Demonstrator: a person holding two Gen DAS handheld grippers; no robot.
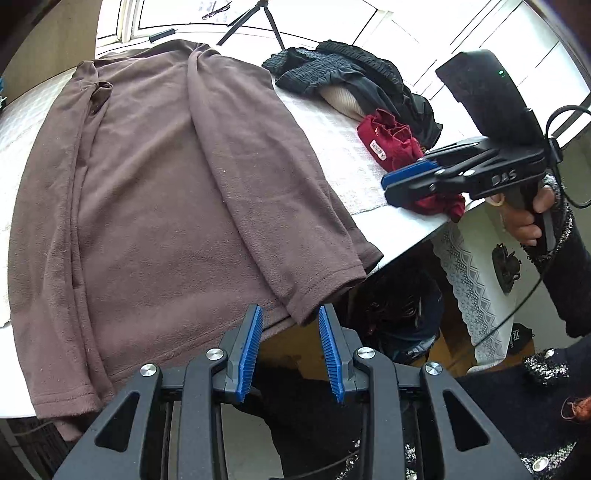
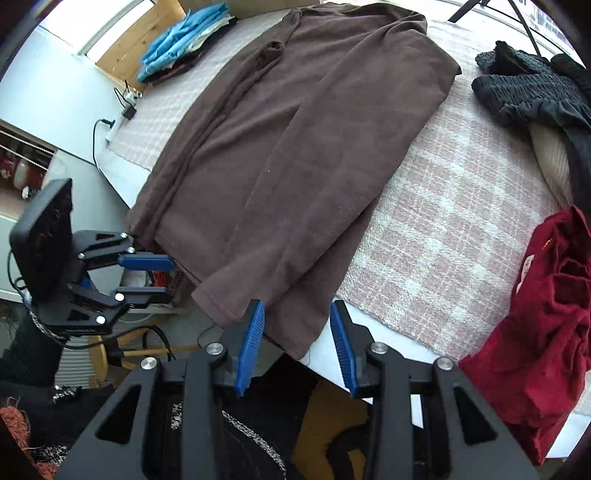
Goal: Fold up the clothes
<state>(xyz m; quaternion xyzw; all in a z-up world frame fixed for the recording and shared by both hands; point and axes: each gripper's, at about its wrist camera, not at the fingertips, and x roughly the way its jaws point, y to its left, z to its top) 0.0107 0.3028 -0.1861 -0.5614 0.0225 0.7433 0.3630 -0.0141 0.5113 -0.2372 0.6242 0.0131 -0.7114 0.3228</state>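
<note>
A brown long-sleeved top (image 1: 155, 192) lies flat on the table with both sleeves folded in over its body. Its hem and one cuff (image 1: 321, 295) hang over the near table edge. My left gripper (image 1: 291, 310) hovers open just short of that cuff, with nothing between its pads. The right gripper (image 1: 386, 186), held by a hand, is over the table's right edge above a red garment (image 1: 391, 144). In the right wrist view the right gripper (image 2: 297, 304) is open, its fingers straddling the top's (image 2: 295, 147) hanging corner without pressing it. The left gripper (image 2: 171, 278) is open beside the left edge.
A pink checked cloth (image 2: 443, 221) covers the table. A red garment (image 2: 546, 325) sits at the right edge, and a pile of black clothes (image 2: 524, 81) lies behind it. Folded blue clothes (image 2: 181, 40) lie far left. A tripod (image 1: 258, 18) stands at the back.
</note>
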